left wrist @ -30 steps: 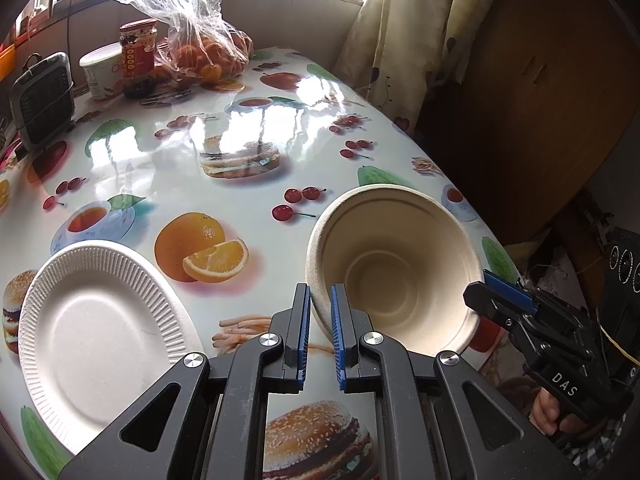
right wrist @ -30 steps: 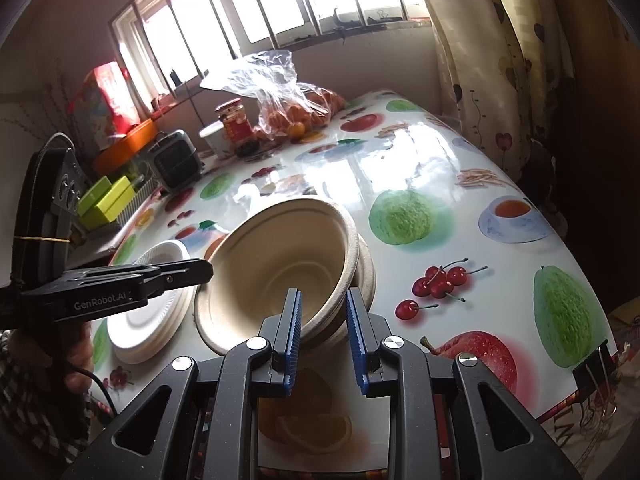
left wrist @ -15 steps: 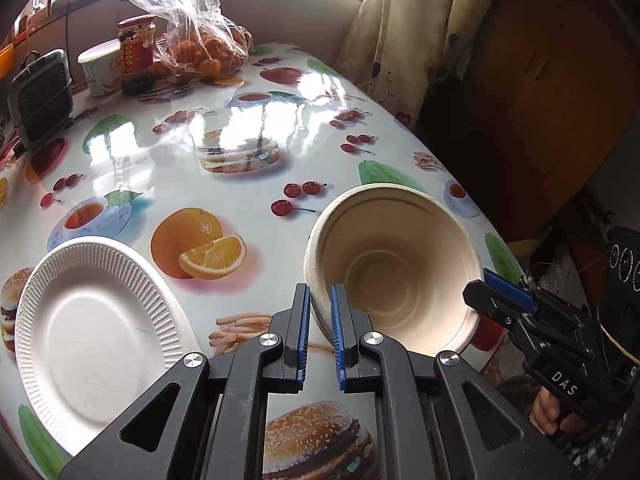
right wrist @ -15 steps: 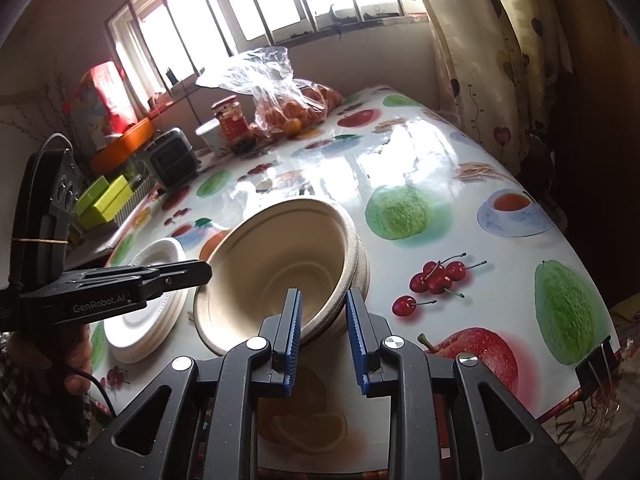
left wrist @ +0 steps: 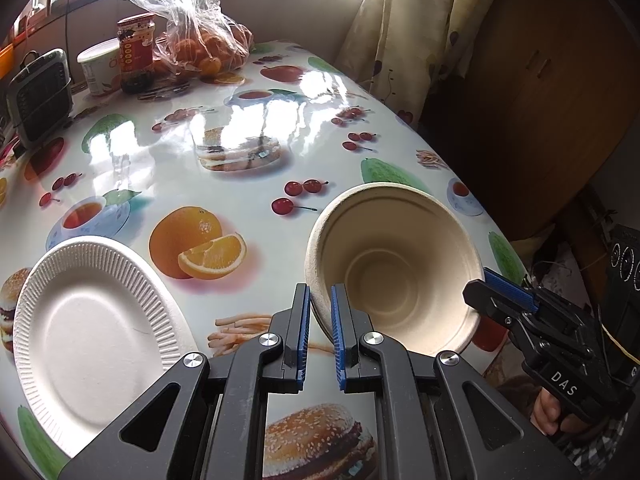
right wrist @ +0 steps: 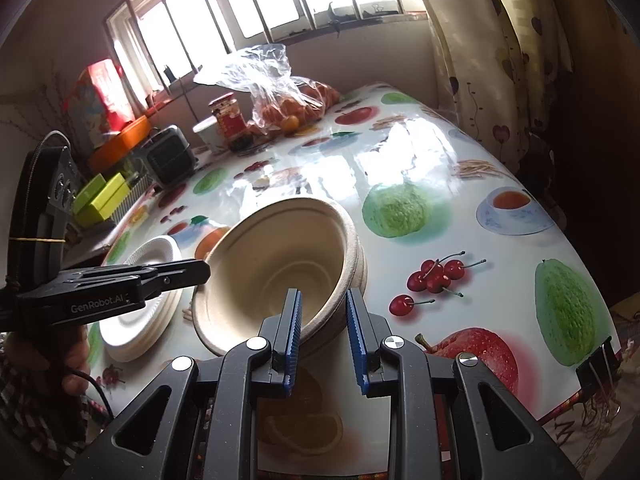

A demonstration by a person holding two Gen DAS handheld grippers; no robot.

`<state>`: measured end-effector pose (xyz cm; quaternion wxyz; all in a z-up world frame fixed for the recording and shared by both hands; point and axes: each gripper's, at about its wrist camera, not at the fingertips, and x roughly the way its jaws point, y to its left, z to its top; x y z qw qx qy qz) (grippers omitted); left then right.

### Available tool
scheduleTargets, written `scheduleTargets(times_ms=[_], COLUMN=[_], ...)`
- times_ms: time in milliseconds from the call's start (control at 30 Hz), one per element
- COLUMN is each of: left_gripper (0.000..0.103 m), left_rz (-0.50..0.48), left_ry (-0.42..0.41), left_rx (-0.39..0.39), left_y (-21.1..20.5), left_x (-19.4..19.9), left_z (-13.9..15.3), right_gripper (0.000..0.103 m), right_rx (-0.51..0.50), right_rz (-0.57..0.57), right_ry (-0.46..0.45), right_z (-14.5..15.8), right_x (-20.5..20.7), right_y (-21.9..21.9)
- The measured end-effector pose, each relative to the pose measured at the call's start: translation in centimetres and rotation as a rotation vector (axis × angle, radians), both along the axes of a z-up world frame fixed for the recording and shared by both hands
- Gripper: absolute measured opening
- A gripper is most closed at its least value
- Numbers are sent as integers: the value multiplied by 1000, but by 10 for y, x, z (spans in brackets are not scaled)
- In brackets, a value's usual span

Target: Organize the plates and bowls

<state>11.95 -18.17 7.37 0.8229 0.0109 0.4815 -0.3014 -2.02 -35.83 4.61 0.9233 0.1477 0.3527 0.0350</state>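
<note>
The bowl sat tilted near the 5 o'clock edge of the tabletop, resting in or on at least 1 more bowl under it, as the right wrist view showed. Your left claw was narrowed onto the rim at its 7 o'clock side, pads pinching the wall. Your right claw straddled the near rim, nearly closed, though I cannot tell whether both pads pressed. The paper plate lay at 8 o'clock on a short stack of plates, well apart from the bowl. To nest it well, you needed to level the bowl over the one beneath, keep both grips shallow on the rim, and lower it squarely so the thin wall did not crease.
</note>
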Motion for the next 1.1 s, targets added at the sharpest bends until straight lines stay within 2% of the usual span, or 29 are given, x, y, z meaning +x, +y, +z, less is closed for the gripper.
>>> scheduleTargets(times_ms=[800,867,933,1100], left_gripper=[11,11,11,11], left_rz=[-1,-1,-2,1], left_ry=[5,5,3,6], left_rx=[-1,-2,-2,-4], left_y=[-1,-1,-1,-1], left_x=[1,1,0,0], left_z=[-1,-1,-1,-1], right_gripper=[24,25,31,32], right_rx=[-30,-35,-63,-79], right_rz=[-8,-10,-23,-15], right_ry=[3,4,6,8], right_z=[1,2,3,5], right_x=[5,5,5,7], right_y=[0,0,1,2])
